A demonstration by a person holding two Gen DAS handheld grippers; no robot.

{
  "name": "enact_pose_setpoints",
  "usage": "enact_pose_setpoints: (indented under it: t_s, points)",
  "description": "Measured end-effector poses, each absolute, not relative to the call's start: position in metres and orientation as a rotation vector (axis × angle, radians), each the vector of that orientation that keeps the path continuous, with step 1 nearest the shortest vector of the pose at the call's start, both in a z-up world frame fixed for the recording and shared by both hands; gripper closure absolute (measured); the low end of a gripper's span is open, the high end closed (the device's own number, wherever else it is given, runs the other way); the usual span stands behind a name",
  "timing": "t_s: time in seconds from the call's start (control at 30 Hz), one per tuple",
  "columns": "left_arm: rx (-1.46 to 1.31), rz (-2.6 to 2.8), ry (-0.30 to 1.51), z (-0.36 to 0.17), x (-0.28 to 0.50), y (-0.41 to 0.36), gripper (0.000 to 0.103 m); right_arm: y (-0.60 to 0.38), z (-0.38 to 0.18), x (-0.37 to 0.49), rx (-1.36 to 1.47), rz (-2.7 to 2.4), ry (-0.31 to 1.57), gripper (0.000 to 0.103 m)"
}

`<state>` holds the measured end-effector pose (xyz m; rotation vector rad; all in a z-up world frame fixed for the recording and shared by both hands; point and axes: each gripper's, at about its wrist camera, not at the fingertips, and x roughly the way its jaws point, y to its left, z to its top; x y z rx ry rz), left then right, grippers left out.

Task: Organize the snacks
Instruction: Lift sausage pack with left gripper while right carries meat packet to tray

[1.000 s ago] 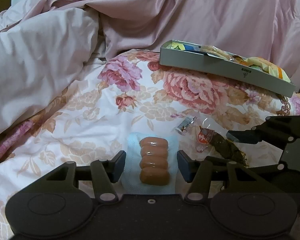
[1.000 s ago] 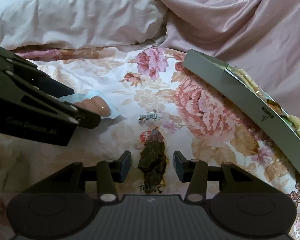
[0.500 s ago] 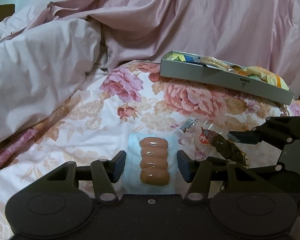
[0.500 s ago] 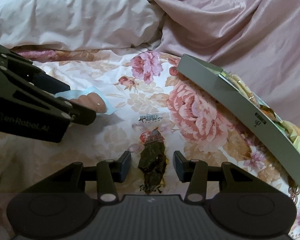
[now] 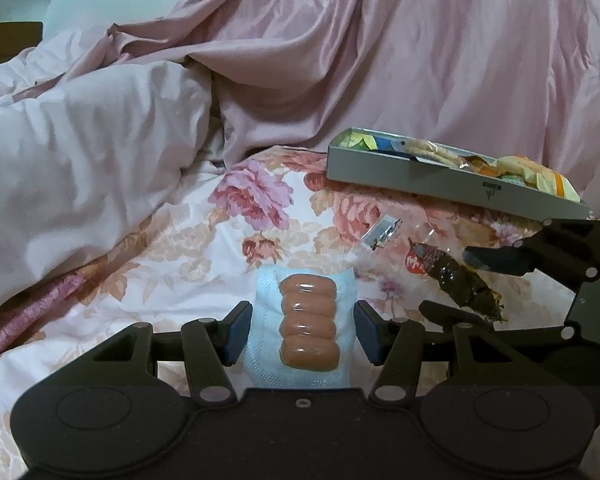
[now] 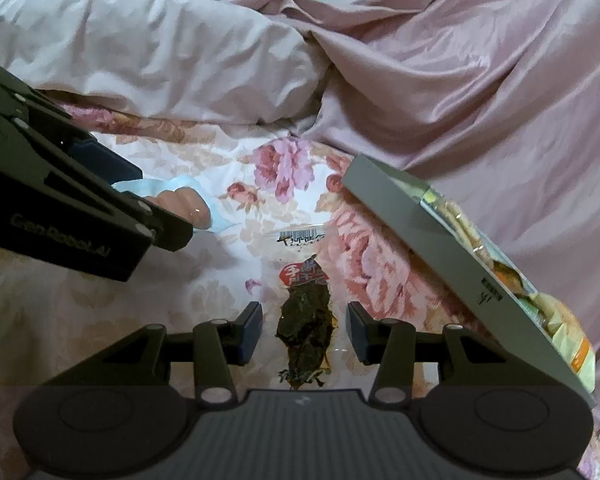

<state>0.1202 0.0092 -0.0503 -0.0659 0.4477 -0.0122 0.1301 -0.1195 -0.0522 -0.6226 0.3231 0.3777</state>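
1. blue-backed sausage pack (image 5: 306,330) is lying between the left gripper (image 5: 303,330) pads, which are pinching its edges.
2. dark leafy snack packet (image 6: 305,318) is sitting between the right gripper (image 6: 303,330) pads; contact unclear.
3. grey tray (image 5: 440,176) of snacks is resting farther back on the floral bedding (image 5: 180,248).

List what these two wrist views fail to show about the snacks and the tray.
- Gray tray: left wrist view shows only the tops of its contents, the near wall hides the rest; right wrist view cuts off its far end.
- Sausage pack: right wrist view, mostly hidden behind the left gripper.
- Dark snack packet: its print is too small to read; whether the right gripper touches it is unclear.
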Motion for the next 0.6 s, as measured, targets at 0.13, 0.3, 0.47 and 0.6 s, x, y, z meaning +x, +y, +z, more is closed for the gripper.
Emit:
enact_pose_setpoints:
  t_s: [0.13, 0.3, 0.47, 0.6]
  points:
    - [-0.067, -0.015, 0.432, -0.047, 0.121, 0.003, 0.046, -0.121, -0.049, 0.127, -0.637, 0.357, 0.275, 0.053]
    - [-0.066, -0.021, 0.407, -0.041, 0.120, -0.005, 0.046, -0.125, -0.043, 0.128, -0.631, 0.329, 0.236, 0.053]
    - [-0.076, -0.019, 0.385, -0.032, 0.119, -0.012, 0.046, -0.132, -0.034, 0.128, -0.620, 0.302, 0.192, 0.053]
    - [-0.076, -0.023, 0.365, -0.021, 0.120, -0.020, 0.046, -0.138, -0.027, 0.128, -0.599, 0.281, 0.167, 0.053]
